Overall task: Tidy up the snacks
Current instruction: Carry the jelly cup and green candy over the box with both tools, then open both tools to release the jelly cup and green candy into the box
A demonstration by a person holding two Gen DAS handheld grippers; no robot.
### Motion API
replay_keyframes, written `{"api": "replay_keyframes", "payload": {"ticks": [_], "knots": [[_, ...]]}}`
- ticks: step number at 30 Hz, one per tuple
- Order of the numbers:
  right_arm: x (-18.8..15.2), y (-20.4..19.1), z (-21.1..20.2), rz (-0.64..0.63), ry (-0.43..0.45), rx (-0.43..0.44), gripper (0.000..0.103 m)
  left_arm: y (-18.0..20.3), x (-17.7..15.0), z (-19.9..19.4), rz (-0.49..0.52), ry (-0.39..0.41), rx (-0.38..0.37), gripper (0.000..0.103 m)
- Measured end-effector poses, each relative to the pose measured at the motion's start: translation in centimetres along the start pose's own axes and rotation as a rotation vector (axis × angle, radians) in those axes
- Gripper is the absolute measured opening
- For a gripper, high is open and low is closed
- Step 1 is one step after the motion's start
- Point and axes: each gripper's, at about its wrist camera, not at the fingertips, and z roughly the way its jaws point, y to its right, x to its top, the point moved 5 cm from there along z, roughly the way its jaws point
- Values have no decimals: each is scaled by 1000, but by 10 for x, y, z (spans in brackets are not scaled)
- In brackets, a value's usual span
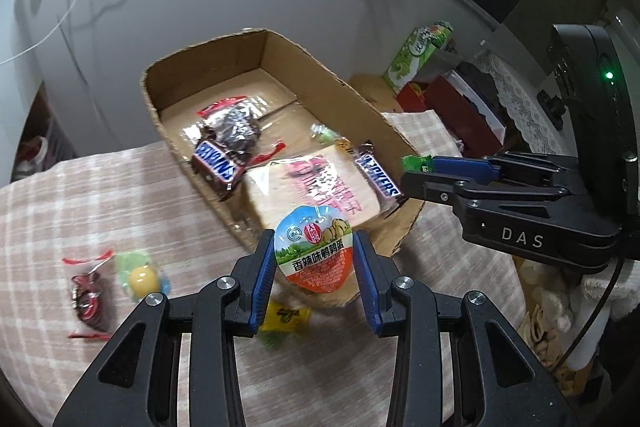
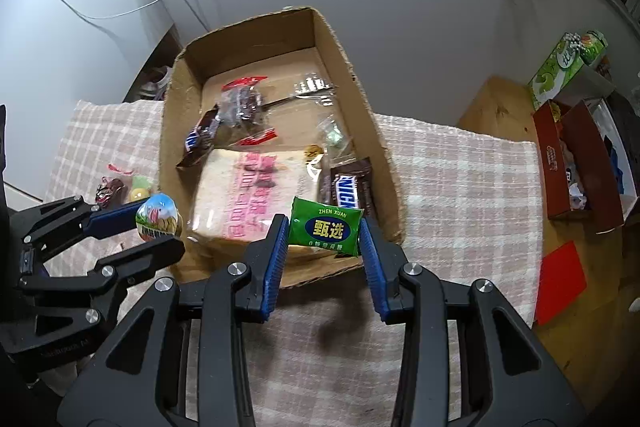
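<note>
My left gripper [image 1: 314, 259] is shut on a quail egg pack [image 1: 316, 253] with an orange and green lid, held above the near edge of the cardboard box [image 1: 168, 131]. My right gripper [image 2: 325, 231] is shut on a green snack packet [image 2: 326, 225] above the box's near right corner [image 2: 394, 187]. The box holds a bread pack [image 2: 256, 191], two Snickers bars [image 1: 216, 165] [image 2: 352, 189], a red date bag [image 2: 242, 103] and small candies. The left gripper with the egg pack [image 2: 158, 217] shows at the left of the right wrist view.
On the checked cloth [image 1: 80, 219] left of the box lie a red-wrapped snack [image 1: 86, 297], a yellow jelly cup [image 1: 142, 277] and a yellow packet [image 1: 284, 317]. A green carton [image 2: 560, 67] and a red box [image 2: 576, 163] stand at the right. A red card [image 2: 560, 281] lies nearby.
</note>
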Motion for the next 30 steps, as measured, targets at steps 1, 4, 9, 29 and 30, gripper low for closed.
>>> {"api": "replay_keyframes", "payload": {"ticks": [1, 4, 9, 29, 30], "knots": [[1, 1, 1, 3, -1, 3, 38, 2, 1, 2, 0, -3, -1, 36], [3, 3, 3, 2, -1, 1, 38, 6, 4, 7, 6, -7, 2, 36], [4, 2, 6, -8, -2, -2, 39, 8, 6, 12, 9, -16, 0, 37], [3, 1, 1, -19, 9, -25, 55, 6, 6, 11, 9, -5, 13, 49], [3, -1, -1, -21, 11, -22, 55, 6, 6, 9, 5, -3, 11, 49]]}}
